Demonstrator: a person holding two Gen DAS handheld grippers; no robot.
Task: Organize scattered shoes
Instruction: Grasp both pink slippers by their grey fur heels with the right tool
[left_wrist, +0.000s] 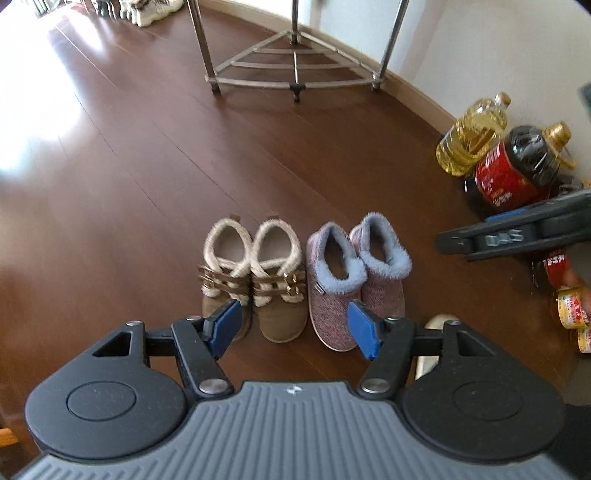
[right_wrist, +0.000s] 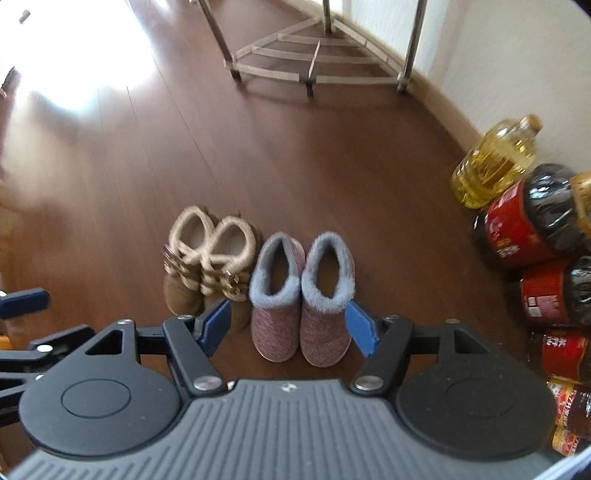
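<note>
Two pairs of shoes stand side by side on the wooden floor, toes towards me. The brown pair with cream fleece and gold buckles (left_wrist: 255, 280) (right_wrist: 207, 266) is on the left. On the right is the pink knitted pair with blue fleece lining (left_wrist: 354, 280) (right_wrist: 301, 295). My left gripper (left_wrist: 294, 326) hangs open above the toes of the inner brown shoe and the inner pink slipper. My right gripper (right_wrist: 288, 326) is open over the pink pair, whose toes show between its blue pads (right_wrist: 216, 325) without touching them. Each gripper shows at the edge of the other's view, the right (left_wrist: 517, 232) and the left (right_wrist: 22, 302).
A triangular metal corner rack (left_wrist: 291, 62) (right_wrist: 314, 55) stands at the back by the wall. A yellow oil bottle (left_wrist: 472, 136) (right_wrist: 495, 162) and dark red-labelled bottles (left_wrist: 513, 173) (right_wrist: 532, 229) crowd the right side. Pale shoes (left_wrist: 147, 9) sit far back left; something white (left_wrist: 439, 321) lies behind my left gripper's right finger.
</note>
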